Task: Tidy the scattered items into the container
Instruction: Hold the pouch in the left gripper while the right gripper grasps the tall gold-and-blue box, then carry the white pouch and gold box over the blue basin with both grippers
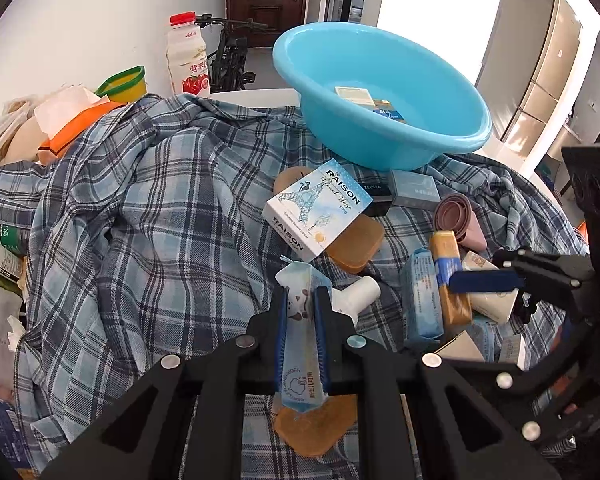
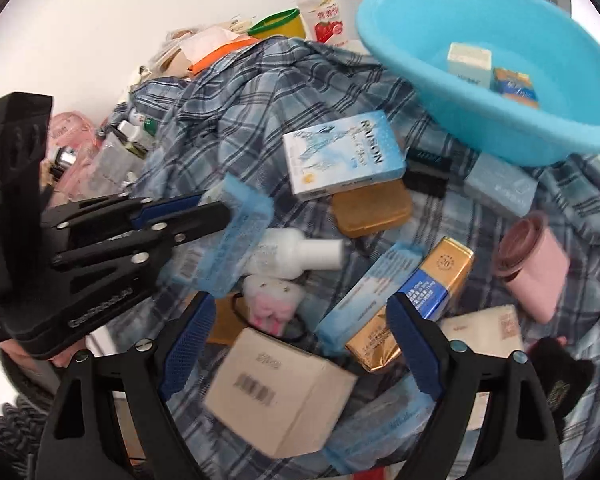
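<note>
My left gripper is shut on a light blue wipes packet and holds it above the plaid cloth; it also shows in the right wrist view with the packet. My right gripper is open above a beige carton, a gold-and-blue packet and a long blue box. The blue basin sits at the back right and holds small boxes. A RAISON box lies on an amber case.
A plaid shirt covers the table. A milk bottle, a yellow-green cup and paper bags stand at the back left. A pink collapsible cup, a white bottle and a grey box lie among the items.
</note>
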The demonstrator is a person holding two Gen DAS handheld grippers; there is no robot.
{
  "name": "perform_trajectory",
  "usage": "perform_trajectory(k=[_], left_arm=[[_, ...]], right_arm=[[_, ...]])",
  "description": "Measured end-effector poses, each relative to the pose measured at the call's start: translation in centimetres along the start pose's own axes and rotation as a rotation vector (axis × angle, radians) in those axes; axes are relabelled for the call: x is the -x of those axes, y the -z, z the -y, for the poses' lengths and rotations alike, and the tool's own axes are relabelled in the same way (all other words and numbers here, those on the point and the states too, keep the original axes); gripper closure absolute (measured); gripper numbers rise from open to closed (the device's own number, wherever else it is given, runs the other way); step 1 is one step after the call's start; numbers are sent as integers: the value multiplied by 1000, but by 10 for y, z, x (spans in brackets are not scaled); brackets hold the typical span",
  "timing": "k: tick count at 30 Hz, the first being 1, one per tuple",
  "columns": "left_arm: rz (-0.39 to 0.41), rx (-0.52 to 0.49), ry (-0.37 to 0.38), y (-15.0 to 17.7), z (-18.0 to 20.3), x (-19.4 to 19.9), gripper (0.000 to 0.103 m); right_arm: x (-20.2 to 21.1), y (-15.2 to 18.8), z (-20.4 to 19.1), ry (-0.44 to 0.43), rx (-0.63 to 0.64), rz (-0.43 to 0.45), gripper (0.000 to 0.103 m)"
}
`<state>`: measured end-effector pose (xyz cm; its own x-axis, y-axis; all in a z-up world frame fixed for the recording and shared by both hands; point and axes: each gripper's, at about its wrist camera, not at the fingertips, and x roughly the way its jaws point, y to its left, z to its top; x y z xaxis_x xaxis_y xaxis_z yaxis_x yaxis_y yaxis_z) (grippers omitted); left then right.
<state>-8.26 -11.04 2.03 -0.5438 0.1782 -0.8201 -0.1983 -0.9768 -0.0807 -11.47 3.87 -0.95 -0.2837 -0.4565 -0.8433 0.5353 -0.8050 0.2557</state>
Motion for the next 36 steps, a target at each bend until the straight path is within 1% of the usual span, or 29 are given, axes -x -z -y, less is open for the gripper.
perform_trajectory(k=[2,4,6,7,10,11,12,13,14,17,18,19,20,21,22,23,24,26,29,31,32,36], left_arm=[[-3,-3,3,3,-1,0,89],[-10,-15,11,6,1,-2,88],[-22,-25,21,8,4,-6,86],[-29,-22,32,10,5,-8,85],[-39,-17,46,12,6,-13,79],[-53,-17,45,13,6,-15,71],[-71,-17,51,14,6,-18,63],[-82,-16,53,16,7,-22,60],[-83,-21,42,17,9,-23,55],[-106,-36,25,21,14,-29,53],[-109,-32,23,22,14,-30,53],[-107,-21,21,23,14,-30,53],[-99,-9,22,23,13,-29,62],[-92,4,22,23,11,-27,83],[-88,13,21,22,10,-25,86],[-84,16,20,21,9,-23,86],[-78,18,18,20,8,-20,86],[-64,26,15,17,7,-16,86],[-46,15,23,12,11,-9,86],[-34,1,19,9,16,-5,86],[-28,-9,11,8,19,-4,86],[8,-48,-61,3,35,0,86]], right_arm=[[2,3,4,71,8,1,17],[2,6,10,104,22,-13,16],[2,10,20,145,9,-35,16],[1,12,28,134,-27,-52,16],[-3,20,55,33,-166,-108,16],[-2,23,59,16,-190,-105,16],[-1,25,61,6,-198,-95,16],[1,26,62,0,-199,-89,16],[1,26,63,-2,-199,-85,16],[-2,23,67,1,-204,-60,16],[-4,22,67,9,-204,-49,17],[-6,19,67,20,-199,-37,28],[-6,16,64,31,-180,-26,46],[-5,15,62,9,-155,-9,53],[-4,14,61,-14,-138,0,65],[-3,13,61,-9,-125,7,70],[-1,12,60,4,-110,18,72],[4,13,60,38,-99,40,82],[19,17,62,50,-111,79,83],[33,21,62,74,-98,112,84],[40,22,60,94,-86,133,84],[67,31,60,182,-52,198,84]])
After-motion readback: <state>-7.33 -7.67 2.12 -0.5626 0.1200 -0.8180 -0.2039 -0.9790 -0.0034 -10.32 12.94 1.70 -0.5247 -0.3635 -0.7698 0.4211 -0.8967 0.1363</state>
